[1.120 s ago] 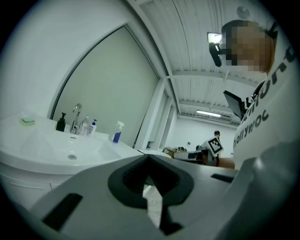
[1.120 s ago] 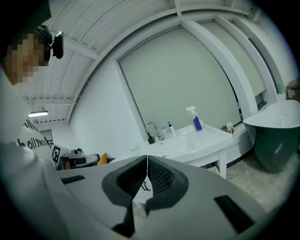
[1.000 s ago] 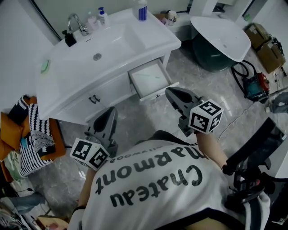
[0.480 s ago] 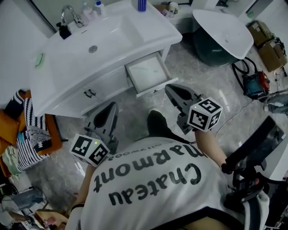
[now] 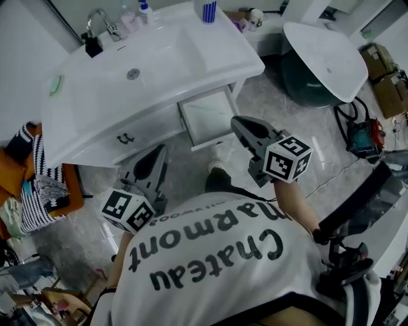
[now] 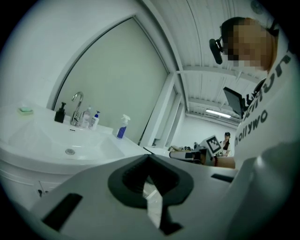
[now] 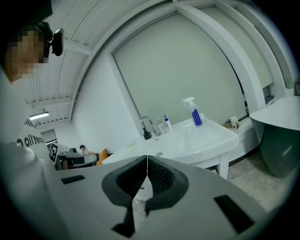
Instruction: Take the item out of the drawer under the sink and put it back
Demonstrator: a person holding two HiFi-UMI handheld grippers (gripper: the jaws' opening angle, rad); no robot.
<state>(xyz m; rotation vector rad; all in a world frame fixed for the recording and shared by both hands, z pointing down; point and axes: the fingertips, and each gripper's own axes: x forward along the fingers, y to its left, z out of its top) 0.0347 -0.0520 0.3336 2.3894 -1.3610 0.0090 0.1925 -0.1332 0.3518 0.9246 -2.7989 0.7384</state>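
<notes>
**Sink unit, head view.**

- **Sink:** white and one-piece. The basin held only its drain.
- **Back ledge of the sink:**
  - faucet;
  - black pump bottle, just beside the faucet;
  - two pale bottles;
  - blue-striped spray bottle, upright at the far right corner.
- **Left rim:** a green pad.
- **Drawer:** stood pulled out under the right end of the sink. Its pale, faintly veined bottom showed. The item to be taken out could not be made out in it, nor in either claw.
- **Closed cabinet front:** to the left of the drawer, with two small dark handles. Its contents were hidden.

**Claws.**

- **Left gripper:** pointed toward the cabinet front, apart from it. The jaws were closed tip to tip with nothing between them.
- **Right gripper:** the tip showed close by the drawer's front corner, but contact could not be judged. The jaws were pressed together and empty.

**Surroundings.**

- **White tub:** sat on a dark base to the right of the sink. The inside was bare as far as it showed.
- **Cardboard boxes:** stood beyond the tub. Their contents could not be told.
- **Striped cloth:** heaped on the floor to the left of the sink.
</notes>
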